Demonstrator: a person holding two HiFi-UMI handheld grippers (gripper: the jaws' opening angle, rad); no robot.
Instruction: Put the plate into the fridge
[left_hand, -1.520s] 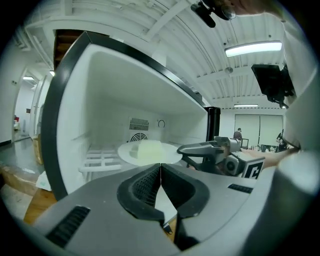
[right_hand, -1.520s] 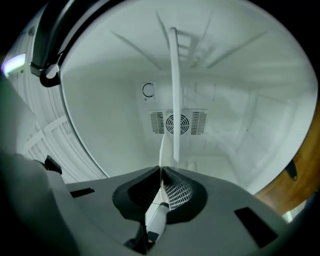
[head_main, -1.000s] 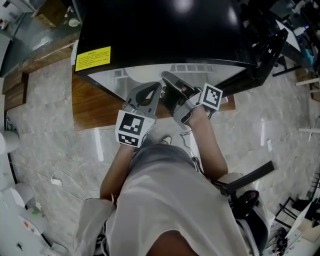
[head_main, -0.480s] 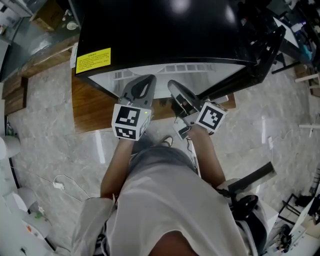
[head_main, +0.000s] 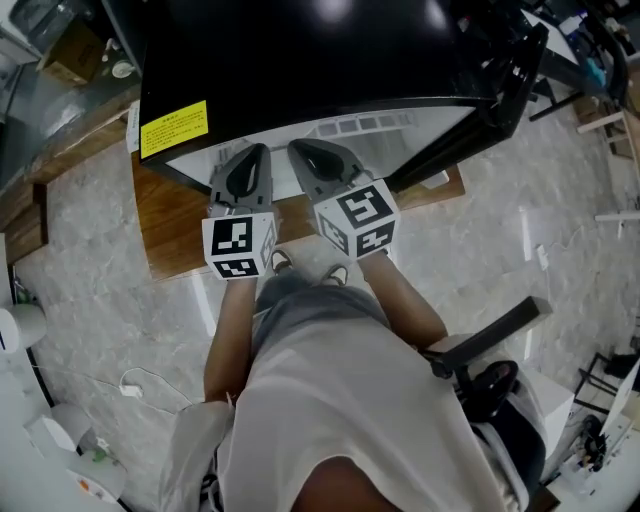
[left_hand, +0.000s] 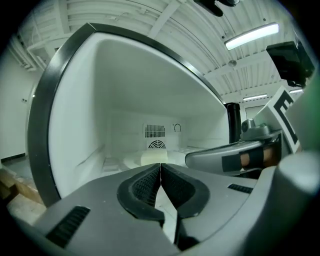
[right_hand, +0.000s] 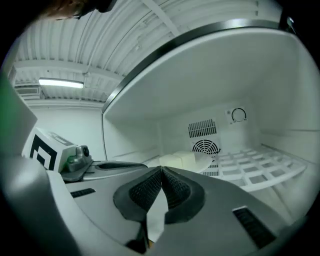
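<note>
Plate (left_hand: 132, 159) lies in fridge (left_hand: 75, 125), behind left tongs (left_hand: 160, 168) and right tongs (right_hand: 162, 172).

grippers (left_hand: 160, 167) (right_hand: 161, 171): 2 | fridge (head_main: 300, 50): 1 | plate (left_hand: 130, 161): 1 | yellow label (head_main: 173, 125): 1 | wire shelf (right_hand: 250, 167): 1

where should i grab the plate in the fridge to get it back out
Probably the near rim of the plate: it lies flat on the shelf with a pale block on its middle, so only its edge is free. Come in level through the fridge opening, one jaw above the rim, one below.
</note>
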